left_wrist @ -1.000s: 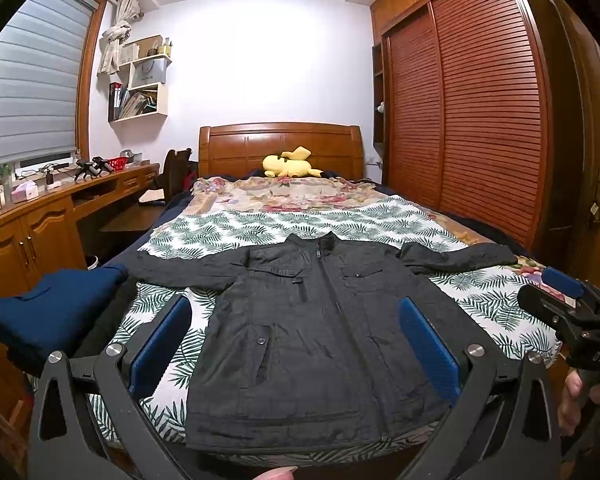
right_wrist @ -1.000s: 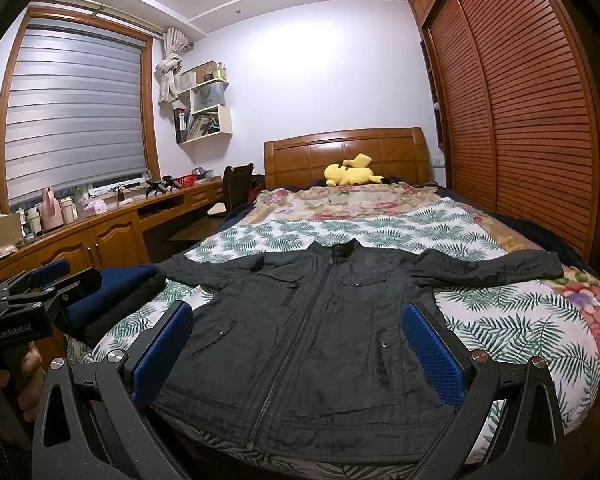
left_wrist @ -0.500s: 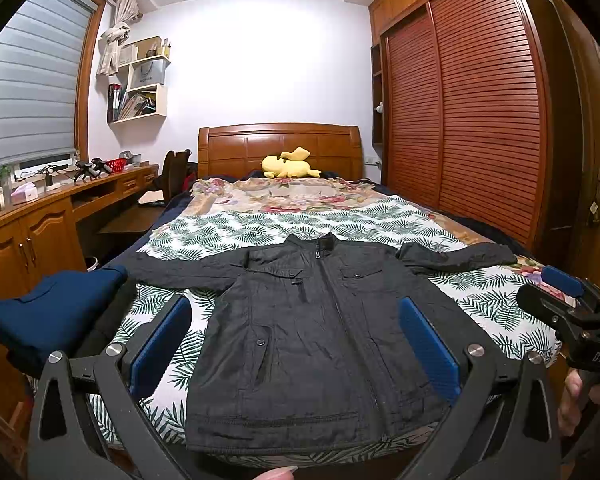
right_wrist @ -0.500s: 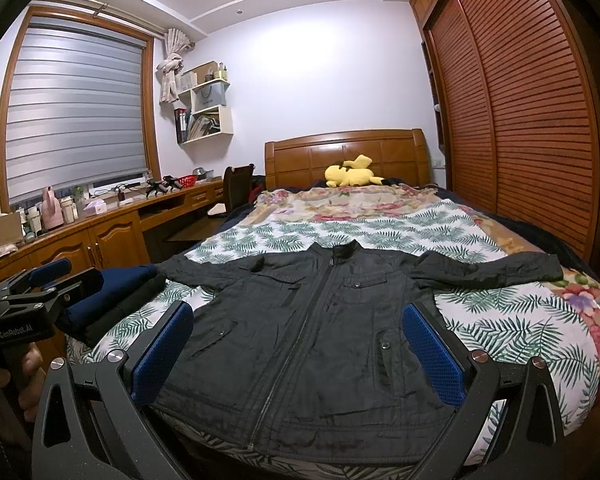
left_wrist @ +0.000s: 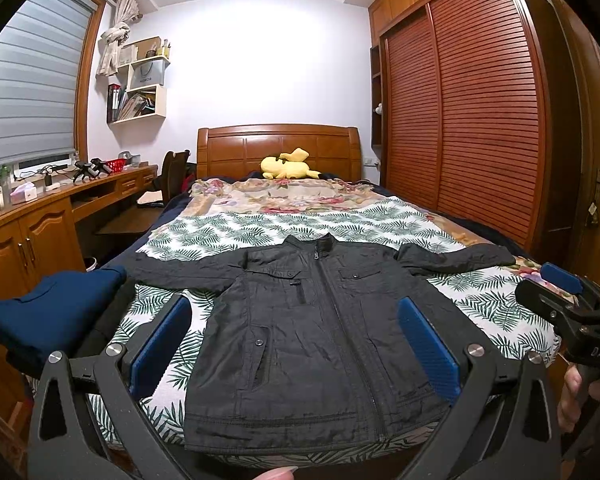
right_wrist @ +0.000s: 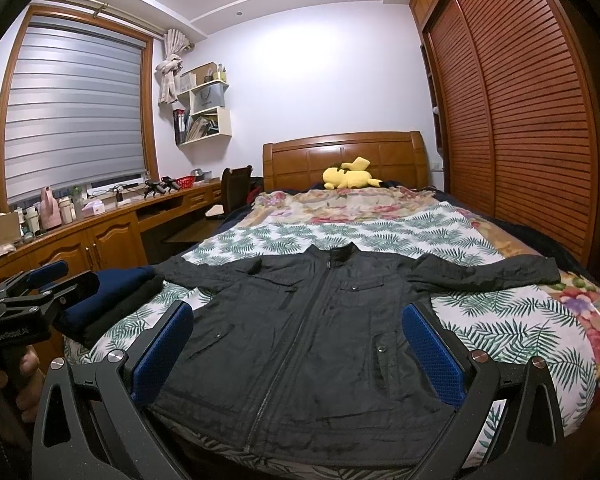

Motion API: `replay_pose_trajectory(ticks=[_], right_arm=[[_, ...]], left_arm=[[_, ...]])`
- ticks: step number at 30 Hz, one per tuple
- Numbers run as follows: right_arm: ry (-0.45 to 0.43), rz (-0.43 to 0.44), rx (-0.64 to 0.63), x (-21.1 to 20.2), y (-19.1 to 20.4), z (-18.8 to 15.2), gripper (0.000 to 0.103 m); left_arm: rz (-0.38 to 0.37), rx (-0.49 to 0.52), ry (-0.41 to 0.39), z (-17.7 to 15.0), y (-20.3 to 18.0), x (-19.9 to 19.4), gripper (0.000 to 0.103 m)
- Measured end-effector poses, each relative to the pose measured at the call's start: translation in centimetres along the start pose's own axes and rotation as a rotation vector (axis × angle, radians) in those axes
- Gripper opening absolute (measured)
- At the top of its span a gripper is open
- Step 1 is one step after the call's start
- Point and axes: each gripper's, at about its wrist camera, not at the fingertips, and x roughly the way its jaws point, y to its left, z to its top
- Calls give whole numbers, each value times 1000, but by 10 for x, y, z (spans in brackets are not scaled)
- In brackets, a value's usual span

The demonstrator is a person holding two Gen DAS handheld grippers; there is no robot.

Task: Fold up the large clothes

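A dark grey zip-front quilted jacket point(left_wrist: 312, 336) lay spread flat, front up, across the foot of a bed covered with a white sheet printed with green palm leaves point(left_wrist: 236, 236), its zip closed, collar toward the carved wooden headboard point(left_wrist: 278, 148) and both sleeves stretched out to the sides. The left hand-held gripper point(left_wrist: 294, 348) hung above the near edge of the bed with its blue-padded fingers point(left_wrist: 160, 344) spread wide, released and grasping nothing, the jacket's lower body showing between them. The right hand-held gripper point(right_wrist: 298, 352) hovered likewise over the jacket's hem, its blue pads point(right_wrist: 432, 356) parted and empty. Each tool appeared at the edge of the other's view, with a person's fingers point(left_wrist: 570, 396) wrapped around the right one's grip.

A folded navy-blue garment point(left_wrist: 52, 312) sat on top of a darker folded item at the left corner of the bed, just beside the end of the jacket's sleeve. A yellow plush toy point(left_wrist: 288, 164) rested against the headboard, beyond a floral bedspread point(left_wrist: 276, 196) covering the far part of the bed. A long wooden counter with cabinet doors point(right_wrist: 100, 236) ran along the left wall beneath a window with a grey roller blind point(right_wrist: 72, 120), carrying bottles, a red basket and other small objects. Slatted reddish-brown wardrobe doors point(left_wrist: 480, 120) lined the right wall.
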Motion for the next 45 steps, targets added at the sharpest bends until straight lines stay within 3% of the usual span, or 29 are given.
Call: replay_pose_trajectory(ticks=[14, 20, 27, 30, 33, 45], right_arm=[[11, -1, -4, 2, 1, -1, 103], [43, 7, -20, 18, -3, -7, 103], [95, 26, -49, 64, -5, -15, 103], [128, 99, -43, 89, -8, -19, 103], [150, 105, -64, 115, -9, -18, 103], [279, 204, -75, 222, -18, 2, 103]], left_arm=[[-3, -7, 9, -4, 0, 4, 103], [9, -5, 52, -15, 10, 25, 103], [20, -19, 121, -34, 36, 62, 103], [19, -31, 147, -45, 46, 74, 103], [30, -30, 181, -57, 55, 86, 103], [126, -96, 269, -67, 107, 128, 103]])
